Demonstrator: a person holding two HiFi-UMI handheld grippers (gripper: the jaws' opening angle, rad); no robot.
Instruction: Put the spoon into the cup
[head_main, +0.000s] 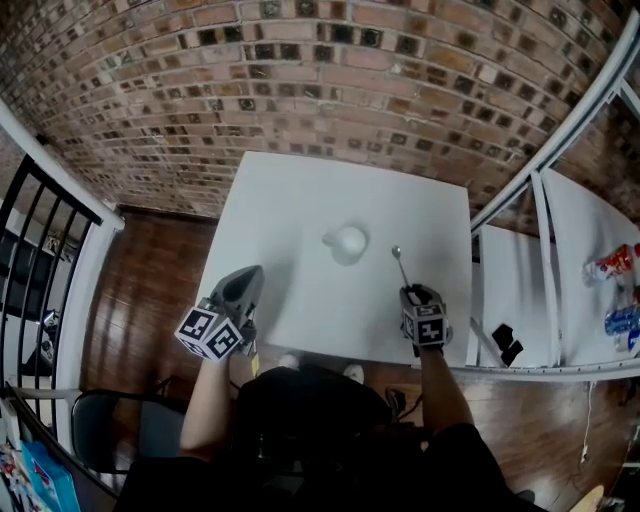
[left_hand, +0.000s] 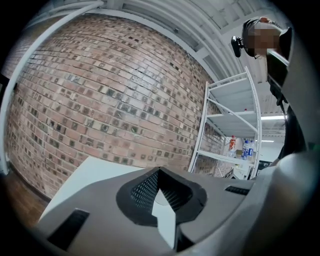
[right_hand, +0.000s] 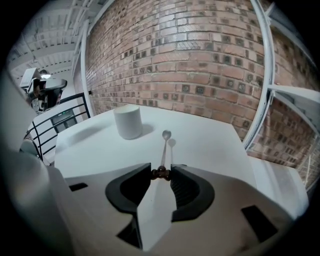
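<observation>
The metal spoon (right_hand: 164, 146) is held by the right gripper (right_hand: 161, 173). Its 2 jaws are closed on the brown knobbed end of the handle, with only that narrow end between them. The thin shaft runs forward from the jaws toward the brick wall (head_main: 300, 80). The small bowl is at the far end and casts a shadow on the white table (head_main: 300, 200) just to its right. In the head view the spoon (head_main: 399, 265) sticks out ahead of the right gripper (head_main: 411, 292), near the table's right edge.

The white cup (right_hand: 128, 121) stands upright on the table, left of the spoon's bowl, near it but apart. Seen from above, the cup (head_main: 347, 242) sits around the middle of the table.

The left gripper (left_hand: 159, 171) is at the table's near-left edge (head_main: 255, 272). Its jaw tips are together and nothing is gripped between them. A white shelf rack (head_main: 545, 200) stands to the right of the table.
</observation>
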